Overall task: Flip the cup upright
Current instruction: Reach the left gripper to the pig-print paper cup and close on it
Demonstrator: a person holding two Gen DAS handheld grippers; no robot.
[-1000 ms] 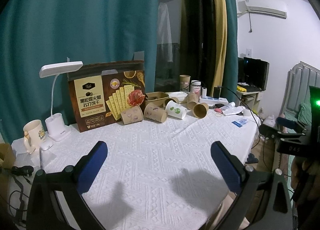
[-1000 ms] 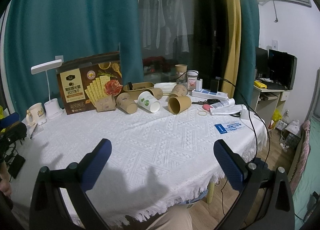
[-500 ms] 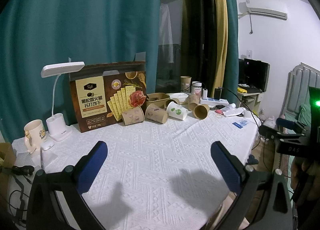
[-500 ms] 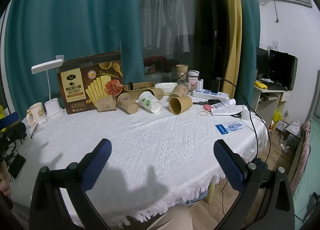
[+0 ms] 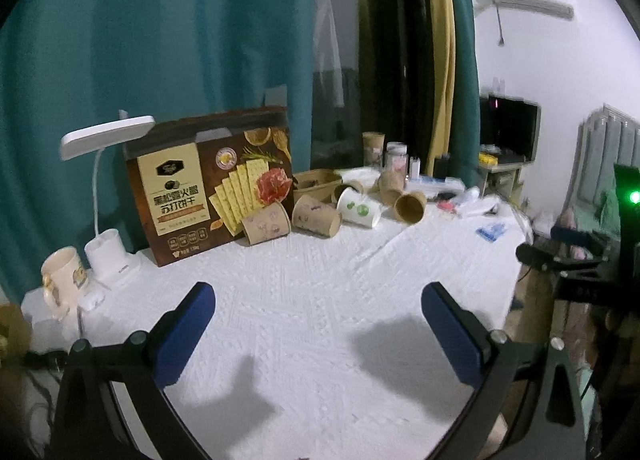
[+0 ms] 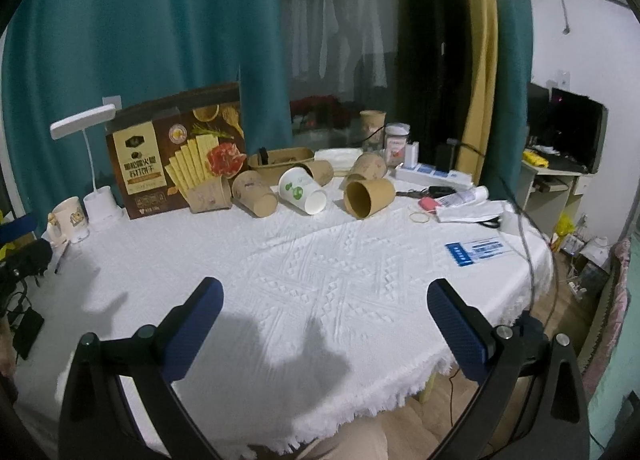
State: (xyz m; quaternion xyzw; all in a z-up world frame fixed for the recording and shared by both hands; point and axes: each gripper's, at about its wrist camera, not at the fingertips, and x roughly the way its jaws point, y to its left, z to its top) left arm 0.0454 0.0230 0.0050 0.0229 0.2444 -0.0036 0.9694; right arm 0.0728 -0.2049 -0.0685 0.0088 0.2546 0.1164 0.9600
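Though printed green, white cup sideways.

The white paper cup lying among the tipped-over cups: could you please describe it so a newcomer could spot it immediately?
Find the big brown cracker box at the table's back. A row of tipped cups lies to its right; the white paper cup is third along, the only white one, with green markings.

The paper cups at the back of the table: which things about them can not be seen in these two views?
- Brown cup, right wrist view: mostly hidden behind the white cup.
- Upright cup, left wrist view: blurred and too small; its print is unreadable.
- Tray, right wrist view: its wall hides its contents.
- Patterned cup, left wrist view: its mouth faces away.
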